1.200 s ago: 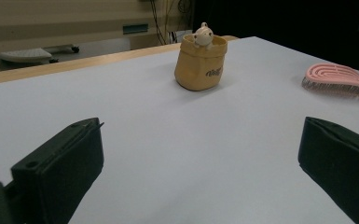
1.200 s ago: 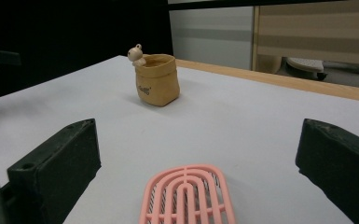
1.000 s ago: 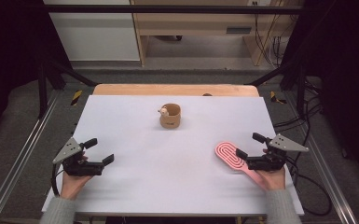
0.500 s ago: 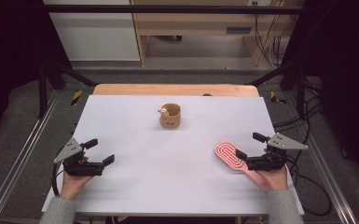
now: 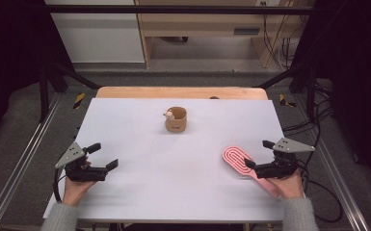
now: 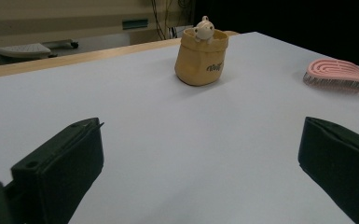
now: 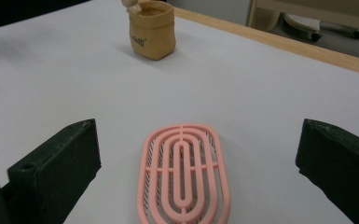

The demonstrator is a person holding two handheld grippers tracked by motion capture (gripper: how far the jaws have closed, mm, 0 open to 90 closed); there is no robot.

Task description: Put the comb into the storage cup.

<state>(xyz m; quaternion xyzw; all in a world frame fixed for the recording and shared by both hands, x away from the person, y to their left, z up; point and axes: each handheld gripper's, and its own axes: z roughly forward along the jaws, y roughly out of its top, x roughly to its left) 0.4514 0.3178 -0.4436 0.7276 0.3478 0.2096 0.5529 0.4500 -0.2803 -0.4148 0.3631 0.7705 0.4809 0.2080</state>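
Pink hairbrush (image 5: pixel 239 160) lay bristles-down near the table's (image 5: pixel 183 192) right edge, its handle toward the person, likely for an easy pickup. The right gripper (image 5: pixel 260 155) sat just behind its head, jaws spread wide, empty. The left gripper (image 5: pixel 102 156), likewise spread, rested well apart. A tan pouch (image 5: pixel 176 119) stood farther back.

Bright desk, dark room all around.
My desk (image 5: pixel 139 139) glows white; the little bag (image 6: pixel 200 58) drops a soft shadow; far things look fuzzy.
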